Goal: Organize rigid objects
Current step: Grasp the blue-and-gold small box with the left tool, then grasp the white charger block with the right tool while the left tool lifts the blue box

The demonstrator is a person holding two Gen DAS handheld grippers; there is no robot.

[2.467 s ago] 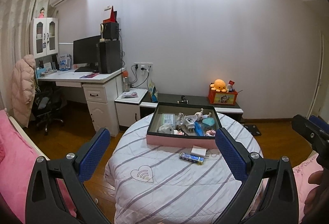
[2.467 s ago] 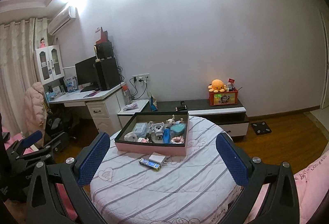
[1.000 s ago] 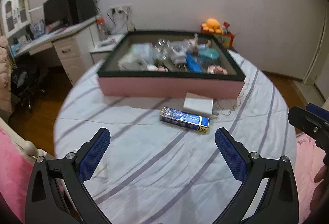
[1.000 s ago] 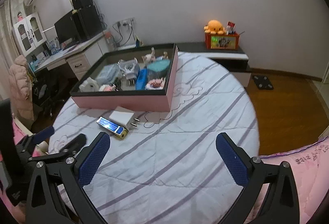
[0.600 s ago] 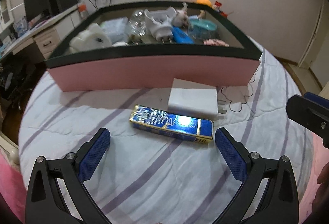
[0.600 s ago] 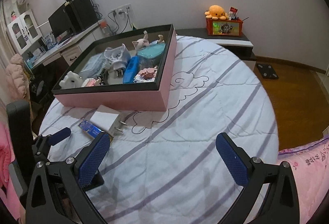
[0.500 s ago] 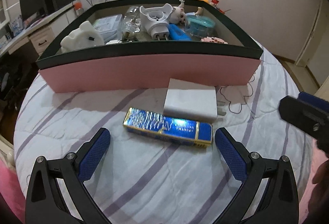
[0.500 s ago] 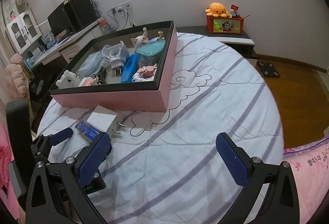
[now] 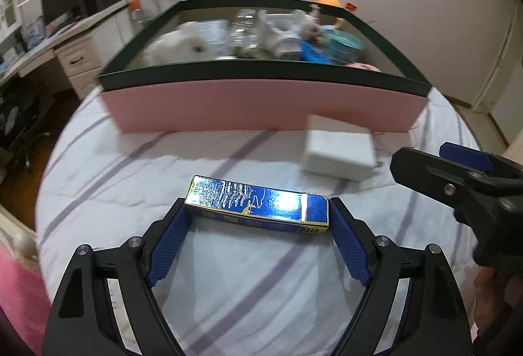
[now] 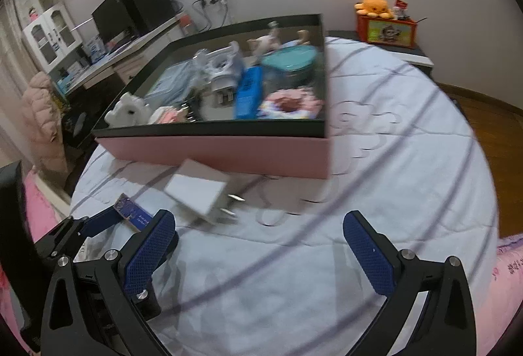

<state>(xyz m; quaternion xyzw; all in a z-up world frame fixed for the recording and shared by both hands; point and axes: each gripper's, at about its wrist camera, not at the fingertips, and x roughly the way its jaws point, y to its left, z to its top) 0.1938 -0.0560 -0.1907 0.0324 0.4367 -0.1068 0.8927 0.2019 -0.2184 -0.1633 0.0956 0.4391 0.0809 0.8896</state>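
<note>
Motion blur smears the contents of the pink tray (image 9: 261, 107), and from the right wrist the blue box (image 10: 134, 213) is half hidden behind the left claw's finger. The round surface (image 9: 228, 284) wears a white cloth with purple stripes, a desk (image 10: 130, 42) standing by the far wall. The left claw (image 9: 258, 218) has closed its pads on the ends of the blue box (image 9: 258, 204), lying near the surface's front edge, a white charger (image 9: 338, 153) between it and the tray; the right claw (image 10: 258, 227) gapes wide and empty over the cloth.

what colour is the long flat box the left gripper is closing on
Shiny blue with gold trim: the box, clearest in the left wrist view.
</note>
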